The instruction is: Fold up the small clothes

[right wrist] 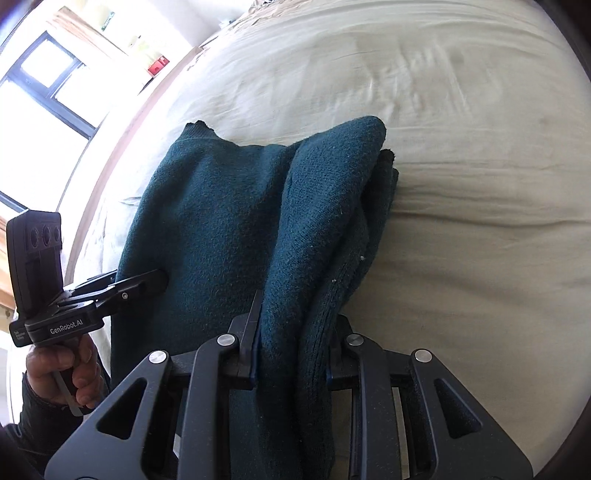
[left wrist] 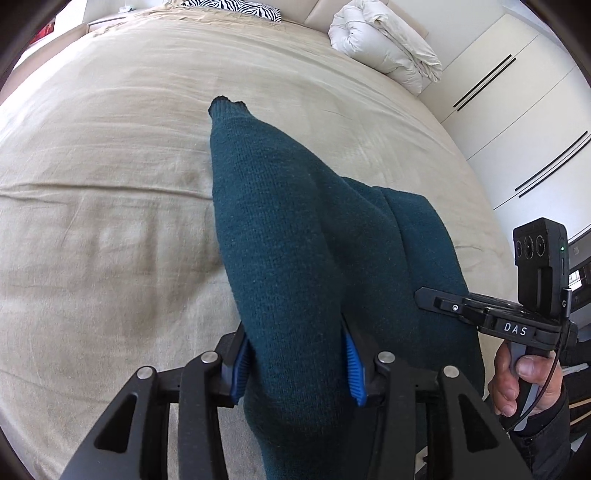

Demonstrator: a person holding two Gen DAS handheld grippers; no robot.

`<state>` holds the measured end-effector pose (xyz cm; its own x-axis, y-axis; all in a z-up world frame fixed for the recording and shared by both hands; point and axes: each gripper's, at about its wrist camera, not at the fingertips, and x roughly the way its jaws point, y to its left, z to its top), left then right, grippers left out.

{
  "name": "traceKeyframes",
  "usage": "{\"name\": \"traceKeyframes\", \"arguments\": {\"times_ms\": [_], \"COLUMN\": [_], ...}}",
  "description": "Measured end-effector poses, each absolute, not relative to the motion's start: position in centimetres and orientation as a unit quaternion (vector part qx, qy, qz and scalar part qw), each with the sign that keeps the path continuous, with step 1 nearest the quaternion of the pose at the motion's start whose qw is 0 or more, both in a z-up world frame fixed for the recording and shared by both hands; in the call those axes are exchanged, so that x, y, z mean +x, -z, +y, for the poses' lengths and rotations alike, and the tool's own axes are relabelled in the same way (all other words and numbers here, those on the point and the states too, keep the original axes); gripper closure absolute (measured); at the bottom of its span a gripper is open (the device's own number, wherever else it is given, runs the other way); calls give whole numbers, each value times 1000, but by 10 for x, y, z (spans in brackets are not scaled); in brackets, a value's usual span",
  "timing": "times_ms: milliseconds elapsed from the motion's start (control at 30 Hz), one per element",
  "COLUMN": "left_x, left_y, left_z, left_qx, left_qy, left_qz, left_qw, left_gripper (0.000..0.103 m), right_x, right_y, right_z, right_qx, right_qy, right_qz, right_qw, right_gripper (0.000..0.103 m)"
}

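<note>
Left wrist view: my left gripper has a thick bunch of the dark teal sweater between its blue pads. The knit fills the whole gap and both pads press against it, so I count this as a grip. From my jaws the sweater runs forward over the beige bedspread as a long rounded fold and ends in a narrow ribbed tip. A second, flatter layer of the sweater spreads to the right of it. Over there my right gripper comes in from the side, its black finger lying against the knit, with a hand wrapped round its handle. At the head of the bed lie a rolled white duvet and a zebra-print pillow; white cupboard doors stand on the right.

Right wrist view: my right gripper is closed on a stacked edge of the sweater, several layers pinched together between the jaws. The rest of it lies spread to the left on the bedspread, folded thicker along its right side. My left gripper reaches in from the left, its tip at the sweater's edge, held by the other hand. A bright window fills the upper left
</note>
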<state>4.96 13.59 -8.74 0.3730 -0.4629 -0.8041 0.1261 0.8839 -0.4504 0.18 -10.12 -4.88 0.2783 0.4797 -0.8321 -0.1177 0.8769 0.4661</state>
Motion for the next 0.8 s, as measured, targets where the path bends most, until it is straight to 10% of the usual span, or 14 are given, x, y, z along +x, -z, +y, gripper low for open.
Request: {"name": "traceKeyframes", "arguments": {"times_ms": [500,800], "left_x": [15,-51], "left_y": [95,8], "left_z": [176,177], "left_qx": [-213,-114], "left_qy": [184,117], "left_qz": [481,326], "left_qw": [830,931], "left_gripper": [41,2], "right_x": [-14,-67], "right_y": [73,46], "right_z": [-162,-205], "right_qx": [274,260], "right_qy": [-194,-96], "right_qz": [527,478], "right_qw": [781,834], "right_gripper": [50,45]}}
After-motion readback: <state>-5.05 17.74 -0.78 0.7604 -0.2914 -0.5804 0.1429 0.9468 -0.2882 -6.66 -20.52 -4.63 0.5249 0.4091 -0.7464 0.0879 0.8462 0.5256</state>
